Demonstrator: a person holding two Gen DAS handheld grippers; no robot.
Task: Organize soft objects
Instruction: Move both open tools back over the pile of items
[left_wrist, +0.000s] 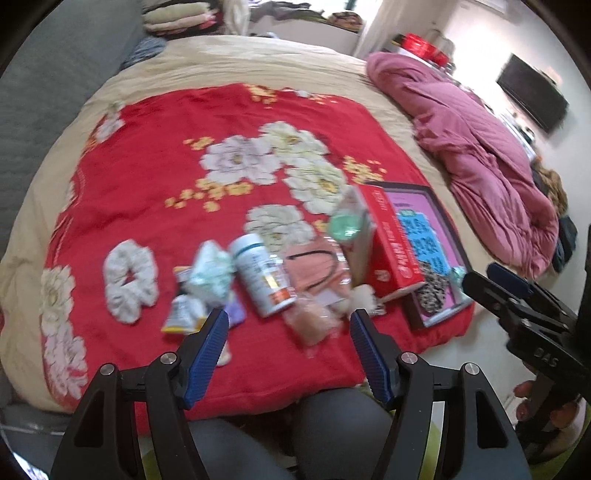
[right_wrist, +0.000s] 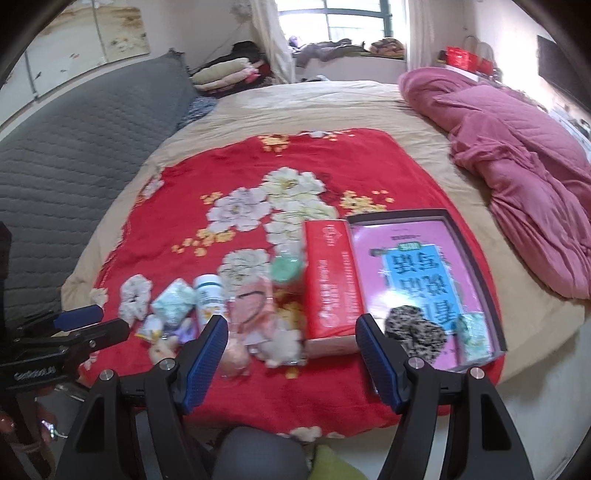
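Observation:
A row of small things lies on the red floral blanket (left_wrist: 155, 155): a white scrunchie (left_wrist: 129, 282), a pale green tissue pack (left_wrist: 210, 271), a white bottle (left_wrist: 260, 275), a pink mask in plastic (left_wrist: 317, 271) and a fluffy beige puff (left_wrist: 364, 297). A pink-lined box lid (right_wrist: 476, 258) holds a leopard scrunchie (right_wrist: 415, 328) and a small green pack (right_wrist: 474, 332). My left gripper (left_wrist: 290, 325) is open and empty above the near edge of the row. My right gripper (right_wrist: 291, 332) is open and empty in front of the red box (right_wrist: 330, 284).
A red carton (left_wrist: 391, 243) leans against the lid, with a green-capped bottle (left_wrist: 347, 225) beside it. A crumpled pink quilt (left_wrist: 480, 158) lies on the right of the bed. A grey padded headboard (right_wrist: 74, 147) is at the left. My knees are below the bed edge.

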